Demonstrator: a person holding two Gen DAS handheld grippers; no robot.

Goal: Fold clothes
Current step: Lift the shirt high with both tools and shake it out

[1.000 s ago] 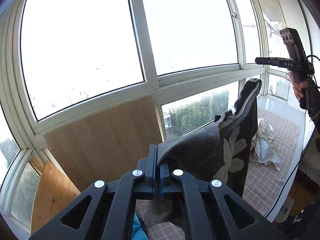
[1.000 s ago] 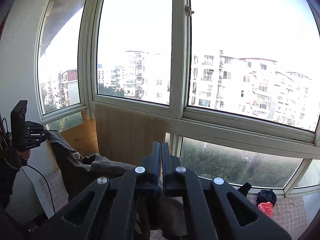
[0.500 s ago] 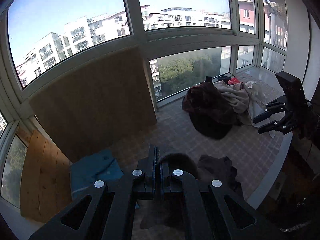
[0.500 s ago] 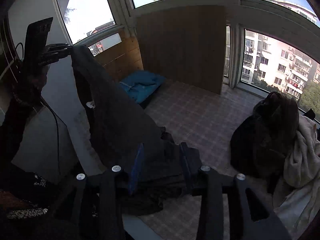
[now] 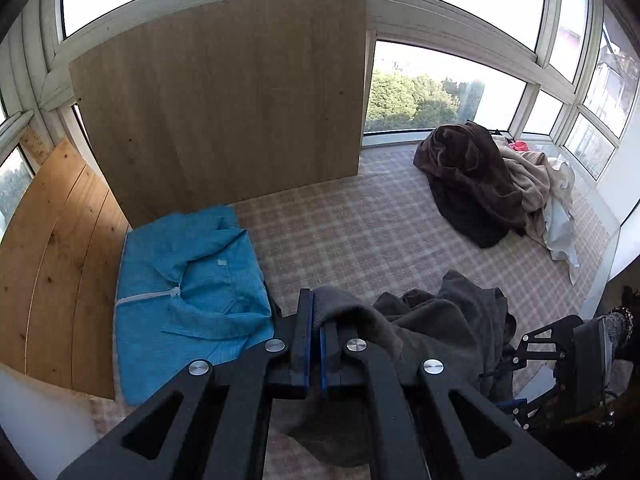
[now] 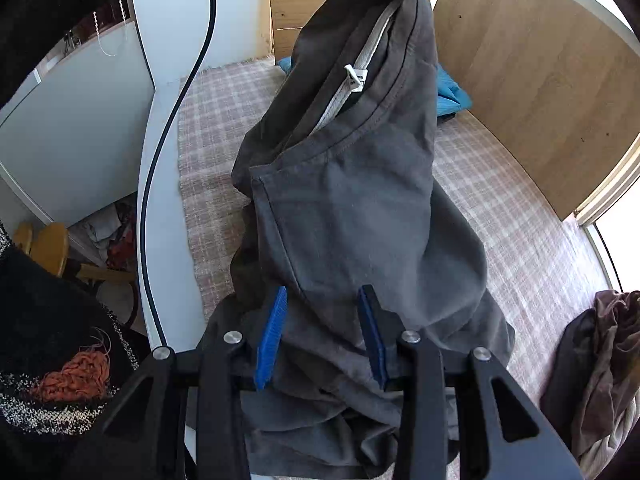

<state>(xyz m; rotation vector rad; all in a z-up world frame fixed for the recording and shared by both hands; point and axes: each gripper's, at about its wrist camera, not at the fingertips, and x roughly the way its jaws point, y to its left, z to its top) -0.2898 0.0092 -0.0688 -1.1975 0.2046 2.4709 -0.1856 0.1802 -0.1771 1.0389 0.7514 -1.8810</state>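
- Left claw [image 5: 313, 334] is clenched on an edge of the dark grey garment [image 5: 436, 320], which drapes to its right.
- Right claw [image 6: 322, 330] stands released, blue pads apart, grey cloth lying between them untouched.
- The garment has a white neck label [image 6: 355, 78].
- Left of the left claw lies one folded blue garment [image 5: 188, 280]; far right, one pile of clothes [image 5: 496, 184].

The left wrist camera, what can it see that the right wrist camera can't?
Only the left wrist view shows the whole folded blue zip-up top and the red garment on the far clothes pile.

Only the right wrist view shows the dark grey T-shirt's white neck label and a black cable.

Both show that grey shirt, the checked mat, the wooden board and the brown garment.
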